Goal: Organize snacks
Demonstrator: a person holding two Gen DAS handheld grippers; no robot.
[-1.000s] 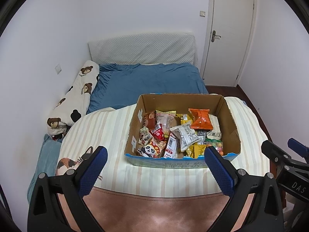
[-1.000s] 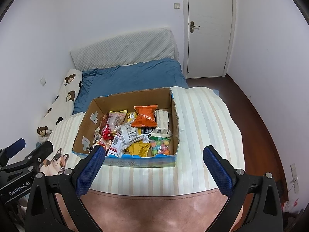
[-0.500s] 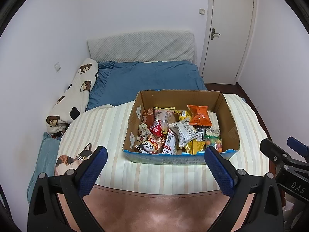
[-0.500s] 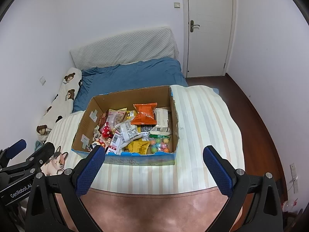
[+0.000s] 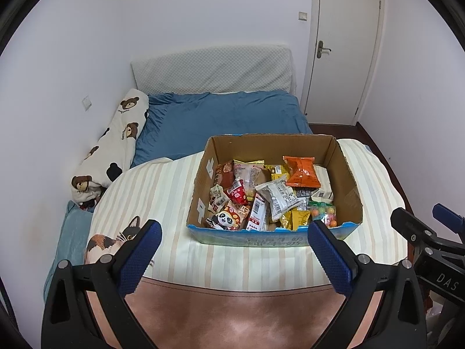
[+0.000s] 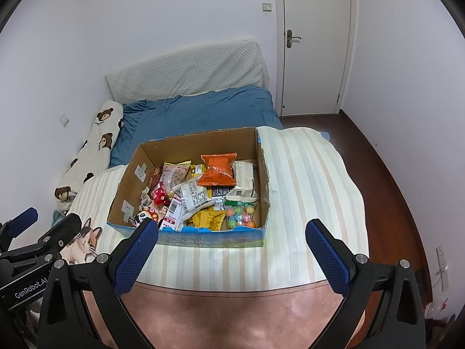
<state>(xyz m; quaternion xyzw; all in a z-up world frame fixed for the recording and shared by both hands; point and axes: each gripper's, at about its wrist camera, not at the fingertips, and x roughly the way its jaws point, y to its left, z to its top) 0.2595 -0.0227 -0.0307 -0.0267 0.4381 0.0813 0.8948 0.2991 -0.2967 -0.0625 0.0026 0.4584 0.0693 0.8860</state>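
Blue-padded, each hand-held gripper, left (image 5: 231, 245) and right (image 6: 231, 245), gapes wide, seemingly touching nothing.

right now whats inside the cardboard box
The cardboard box holds a loose heap of snack packets: an orange bag on top, a white packet, yellow packets, and a bag of coloured candy balls. Anything beneath the heap is covered.
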